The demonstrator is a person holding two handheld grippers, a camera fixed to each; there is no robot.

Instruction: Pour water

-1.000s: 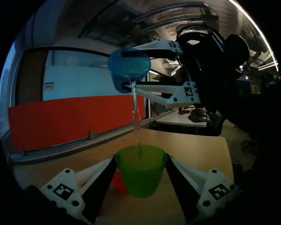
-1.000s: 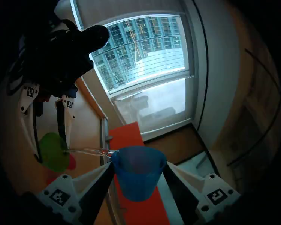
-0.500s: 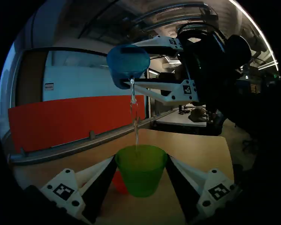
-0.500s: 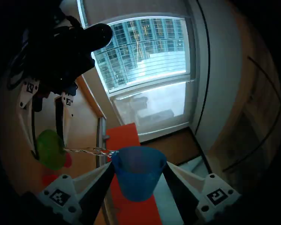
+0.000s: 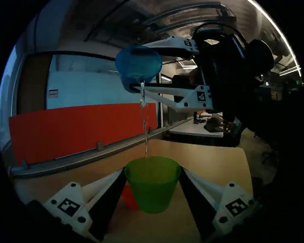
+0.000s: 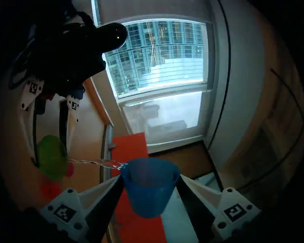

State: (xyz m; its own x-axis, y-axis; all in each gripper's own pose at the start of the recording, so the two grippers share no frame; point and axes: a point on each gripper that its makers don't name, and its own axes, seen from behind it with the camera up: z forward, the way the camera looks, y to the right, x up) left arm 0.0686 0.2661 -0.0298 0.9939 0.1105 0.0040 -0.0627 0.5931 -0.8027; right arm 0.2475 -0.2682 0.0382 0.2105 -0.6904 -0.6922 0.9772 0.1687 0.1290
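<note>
We see the left gripper with its jaws closed in on a translucent green plastic cup, one finger pressing each side of the cup just below the rim. The cup stands upright with its mouth open to the top. It is over the pale wooden tabletop, towards the edge that runs along a grey metal rail and an orange partition panel. We cannot tell whether its base touches the wood. A small red object lies on the tabletop just beside the cup's lower left side; we cannot make out what it is.

Directly above the green cup we see the right gripper, held by a person's dark-gloved hand. Its jaws pinch a translucent blue plastic cup, one finger above it and one below. This cup is tipped well over, its rim turned down and towards the green one. A thin stream of water runs from its lowest lip straight down into the green cup's mouth.

In the right gripper view the same stream crosses sideways from the blue cup's rim to the green cup, and beyond them a large bright window looks out on a glass building.
</note>
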